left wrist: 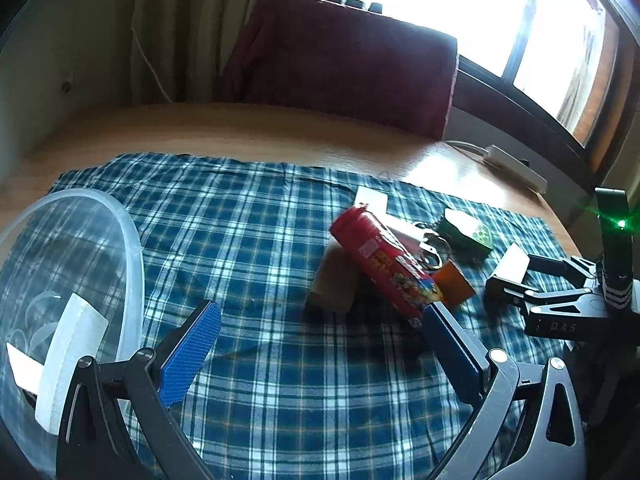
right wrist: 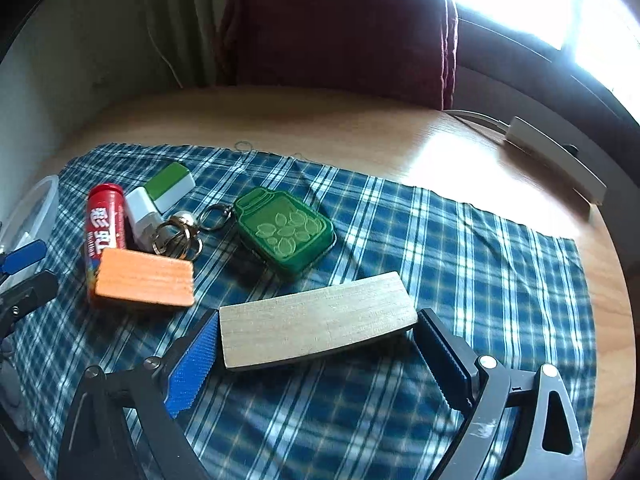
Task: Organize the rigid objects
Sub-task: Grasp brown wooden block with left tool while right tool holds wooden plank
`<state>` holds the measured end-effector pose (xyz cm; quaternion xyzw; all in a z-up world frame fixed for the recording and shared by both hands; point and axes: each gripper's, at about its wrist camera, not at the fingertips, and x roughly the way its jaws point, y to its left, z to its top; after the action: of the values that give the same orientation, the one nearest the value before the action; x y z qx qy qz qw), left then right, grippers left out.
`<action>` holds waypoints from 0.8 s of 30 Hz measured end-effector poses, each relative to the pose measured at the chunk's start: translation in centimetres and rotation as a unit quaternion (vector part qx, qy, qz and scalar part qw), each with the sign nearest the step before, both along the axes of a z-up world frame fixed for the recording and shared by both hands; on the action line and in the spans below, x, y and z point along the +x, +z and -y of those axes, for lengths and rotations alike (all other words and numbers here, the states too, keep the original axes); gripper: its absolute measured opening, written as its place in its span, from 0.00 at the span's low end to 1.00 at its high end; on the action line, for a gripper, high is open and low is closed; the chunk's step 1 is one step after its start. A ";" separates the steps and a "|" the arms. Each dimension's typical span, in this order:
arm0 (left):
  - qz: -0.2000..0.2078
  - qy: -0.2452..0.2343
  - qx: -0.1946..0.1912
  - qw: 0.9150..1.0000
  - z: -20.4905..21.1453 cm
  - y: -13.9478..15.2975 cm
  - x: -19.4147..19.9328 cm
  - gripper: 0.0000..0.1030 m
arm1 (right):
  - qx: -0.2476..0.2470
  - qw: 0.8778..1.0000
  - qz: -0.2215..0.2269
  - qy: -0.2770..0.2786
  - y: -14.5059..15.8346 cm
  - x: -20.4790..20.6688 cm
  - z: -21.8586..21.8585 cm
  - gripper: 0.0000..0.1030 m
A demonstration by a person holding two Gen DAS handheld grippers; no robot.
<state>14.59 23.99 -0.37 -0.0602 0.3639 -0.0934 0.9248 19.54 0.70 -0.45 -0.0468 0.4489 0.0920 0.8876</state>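
My right gripper (right wrist: 318, 354) is shut on a pale wooden plank (right wrist: 316, 320), held end to end between its blue pads just above the plaid cloth (right wrist: 440, 240). To its left lie an orange block (right wrist: 146, 282), a red tube (right wrist: 102, 220), key rings (right wrist: 180, 236), a green jar-shaped case (right wrist: 286, 232) and two white boxes (right wrist: 168, 186). My left gripper (left wrist: 320, 344) stands open over the cloth with nothing between its fingers. Just beyond it the red tube (left wrist: 384, 268) leans on a brown block (left wrist: 334, 284). The right gripper (left wrist: 508, 280) shows at the right.
A clear plastic tub (left wrist: 132, 248) holding a white block (left wrist: 68, 360) stands at the left edge of the cloth. A white power strip (right wrist: 556, 160) lies on the wooden table (right wrist: 320, 120) at the back right. Behind the table stands a maroon-draped chair (right wrist: 340, 32).
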 end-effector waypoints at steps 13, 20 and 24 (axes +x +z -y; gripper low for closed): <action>0.010 -0.122 0.146 0.982 6.3 0.4 0.4 0.98 | 0.019 1.000 -0.009 -0.008 0.4 -1.2 0.4 0.94; -0.016 -0.158 0.169 0.973 7.1 -0.8 3.3 0.98 | 0.033 0.999 -0.015 -0.026 0.5 -1.3 1.1 0.94; -0.022 -0.143 0.166 0.975 6.8 -1.2 4.6 0.98 | 0.034 0.999 -0.015 -0.026 0.5 -1.3 1.0 0.94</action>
<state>19.19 17.19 -1.55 0.1446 0.3994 -0.1616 0.8908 18.21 -0.33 0.08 -0.0038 0.4597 0.0843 0.8840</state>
